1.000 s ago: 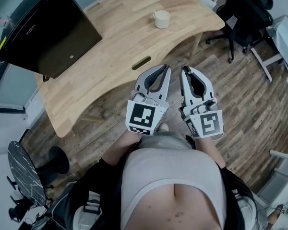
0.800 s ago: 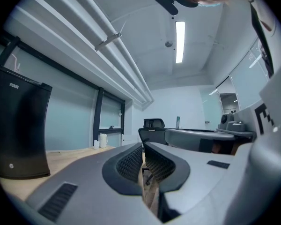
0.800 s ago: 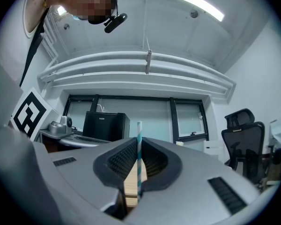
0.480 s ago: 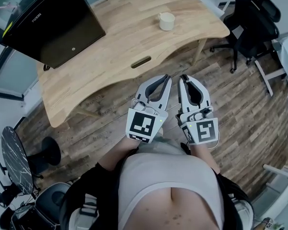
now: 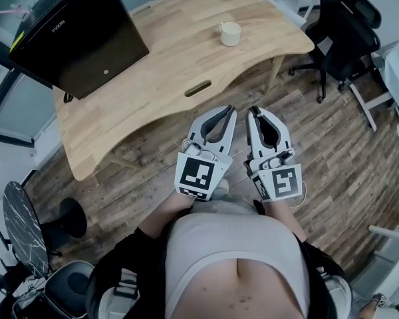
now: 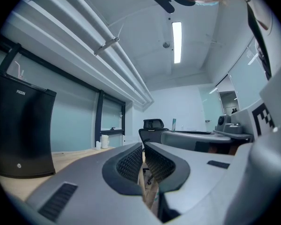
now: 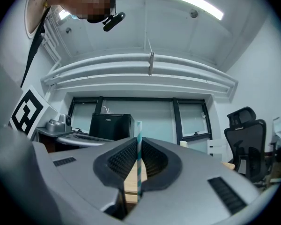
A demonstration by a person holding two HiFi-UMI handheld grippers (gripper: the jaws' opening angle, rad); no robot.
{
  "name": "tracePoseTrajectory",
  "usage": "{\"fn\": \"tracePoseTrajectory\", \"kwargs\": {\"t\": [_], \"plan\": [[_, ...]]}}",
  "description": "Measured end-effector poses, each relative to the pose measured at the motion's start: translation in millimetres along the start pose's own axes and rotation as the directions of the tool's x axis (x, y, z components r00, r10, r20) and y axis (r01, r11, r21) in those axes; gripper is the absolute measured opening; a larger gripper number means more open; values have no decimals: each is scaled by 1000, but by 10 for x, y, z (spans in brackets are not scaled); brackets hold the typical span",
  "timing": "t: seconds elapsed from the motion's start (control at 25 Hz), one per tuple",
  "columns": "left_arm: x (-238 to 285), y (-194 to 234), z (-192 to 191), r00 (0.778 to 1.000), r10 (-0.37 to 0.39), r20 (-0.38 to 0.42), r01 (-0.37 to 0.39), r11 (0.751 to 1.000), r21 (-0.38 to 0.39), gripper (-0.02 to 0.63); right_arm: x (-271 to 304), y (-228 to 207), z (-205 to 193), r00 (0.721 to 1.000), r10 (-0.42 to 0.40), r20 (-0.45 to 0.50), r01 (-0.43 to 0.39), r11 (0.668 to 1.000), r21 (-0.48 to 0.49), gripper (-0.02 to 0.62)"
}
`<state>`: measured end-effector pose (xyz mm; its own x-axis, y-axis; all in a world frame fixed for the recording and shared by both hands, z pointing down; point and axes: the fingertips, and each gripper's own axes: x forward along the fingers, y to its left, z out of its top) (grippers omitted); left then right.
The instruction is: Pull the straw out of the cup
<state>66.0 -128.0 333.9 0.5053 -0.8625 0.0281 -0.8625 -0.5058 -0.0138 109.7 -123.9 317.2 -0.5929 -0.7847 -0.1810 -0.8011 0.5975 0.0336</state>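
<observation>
Two grippers side by side, straw pinched in the right one.
From the head: left gripper point(image 5: 227, 109) and right gripper point(image 5: 255, 110) close together over the wood floor point(image 5: 332, 145), just short of the table point(image 5: 179, 58); cup point(image 5: 230, 33) on the tabletop, well apart from both. Along the left gripper: jaws together, nothing between. Along the right gripper: jaws clamped on an upright teal-and-white striped straw point(image 7: 139, 161).
</observation>
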Motion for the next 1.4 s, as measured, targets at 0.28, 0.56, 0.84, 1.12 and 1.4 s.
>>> {"fn": "tracePoseTrajectory", "kwargs": {"t": [0.28, 0.56, 0.84, 1.12, 1.4], "plan": [[-651, 45, 18, 1000, -16, 11, 16, 1000, -15, 18, -201, 573, 62, 1000, -22, -17, 22, 1000, -2, 43], [-1398, 122, -43, 1000, -18, 3, 18, 1000, -19, 18, -470, 1296, 73, 999, -30, -31, 30, 1000, -7, 43], [-2005, 13, -20, 999, -38, 18, 38, 999, -6, 18, -790, 1825, 202, 999, -49, -23, 48, 999, -25, 43], [-2374, -174, -148, 998, -70, -7, 69, 997, -32, 18, -1099, 2160, 265, 997, -62, -45, 61, 998, -19, 43], [-2493, -411, -64, 996, -91, 14, 92, 996, -24, 18, -1344, 2204, 390, 997, -70, -25, 69, 997, -27, 43]]}}
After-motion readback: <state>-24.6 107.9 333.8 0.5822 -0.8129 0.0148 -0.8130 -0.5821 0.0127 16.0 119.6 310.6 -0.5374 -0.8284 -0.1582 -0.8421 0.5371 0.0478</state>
